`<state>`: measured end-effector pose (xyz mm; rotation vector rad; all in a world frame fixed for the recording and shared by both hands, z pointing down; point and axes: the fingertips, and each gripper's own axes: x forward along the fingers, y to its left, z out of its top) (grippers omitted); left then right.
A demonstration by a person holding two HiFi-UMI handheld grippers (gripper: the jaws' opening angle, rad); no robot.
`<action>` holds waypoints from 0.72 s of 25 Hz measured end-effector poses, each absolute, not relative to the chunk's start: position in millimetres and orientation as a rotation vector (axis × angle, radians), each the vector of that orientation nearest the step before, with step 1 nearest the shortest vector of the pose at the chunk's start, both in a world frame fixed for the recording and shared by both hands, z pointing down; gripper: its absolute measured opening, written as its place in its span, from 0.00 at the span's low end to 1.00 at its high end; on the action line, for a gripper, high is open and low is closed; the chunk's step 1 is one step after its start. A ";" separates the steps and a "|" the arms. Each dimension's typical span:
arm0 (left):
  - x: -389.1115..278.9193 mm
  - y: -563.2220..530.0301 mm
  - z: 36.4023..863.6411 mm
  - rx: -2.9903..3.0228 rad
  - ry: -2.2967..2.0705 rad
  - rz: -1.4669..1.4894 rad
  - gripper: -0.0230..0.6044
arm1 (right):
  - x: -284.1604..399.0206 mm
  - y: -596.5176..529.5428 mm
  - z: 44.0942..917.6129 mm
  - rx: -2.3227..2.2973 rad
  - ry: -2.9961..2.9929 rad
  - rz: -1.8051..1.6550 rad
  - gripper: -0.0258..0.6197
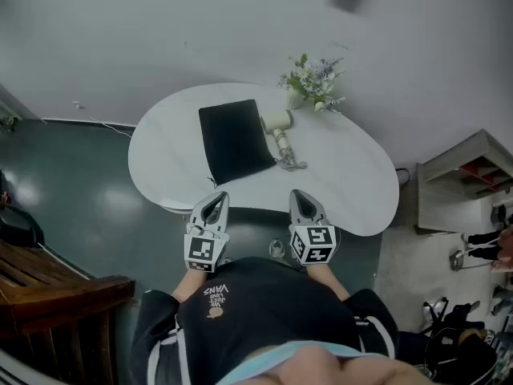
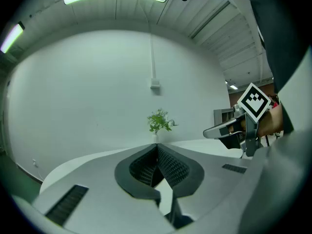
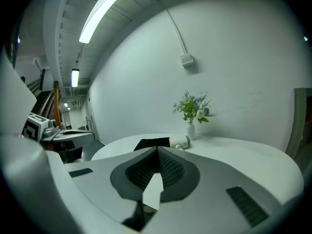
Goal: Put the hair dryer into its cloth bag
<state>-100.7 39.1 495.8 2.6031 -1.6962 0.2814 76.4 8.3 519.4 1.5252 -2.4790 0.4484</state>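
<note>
**Head view.** The white table (image 1: 353, 183) carries the black cloth bag (image 1: 235, 140), lying flat. The hair dryer (image 1: 278, 127) lies just beside the bag's right edge, with its cord bundled at the near end. A vase of flowers (image 1: 314, 83) stands behind them. The left gripper (image 1: 216, 200) and the right gripper (image 1: 299, 197) hang at the table's near edge, well apart from both the bag and the dryer.

**Left gripper view.** The jaws meet tip to tip with nothing between them. Beyond them only the flowers show.

**Right gripper view.** The jaws are likewise closed and empty. The bag and the dryer lie ahead across the table.

**Step in hand.** The task appears not yet begun, and which end of the bag is its mouth cannot be told. Both claws should open before they reach in. One should pinch a single layer at the mouth and lift it, and the other should take the dryer by its handle, keeping the cord gathered so it does not snag.
</note>
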 end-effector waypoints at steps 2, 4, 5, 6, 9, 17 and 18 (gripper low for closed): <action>-99.0 40.7 496.1 2.608 -1.694 0.285 0.07 | 73.4 9.7 521.9 1.498 -2.503 0.484 0.10; -97.3 41.3 496.7 2.607 -1.695 0.280 0.07 | 71.3 10.0 523.8 1.476 -2.537 0.533 0.11; -96.2 41.0 497.4 2.603 -1.698 0.277 0.07 | 71.0 9.5 524.7 1.468 -2.548 0.545 0.11; -95.0 40.1 498.1 2.597 -1.703 0.274 0.07 | 71.0 8.4 525.7 1.459 -2.550 0.542 0.11; -91.9 33.4 500.9 2.565 -1.733 0.267 0.07 | 72.2 -0.9 527.1 1.431 -2.545 0.507 0.12; -67.4 9.7 512.6 2.481 -1.782 0.244 0.08 | 89.3 -37.0 535.3 1.330 -2.563 0.512 0.30; -63.8 7.4 514.2 2.470 -1.790 0.243 0.09 | 92.5 -40.6 537.0 1.315 -2.564 0.514 0.31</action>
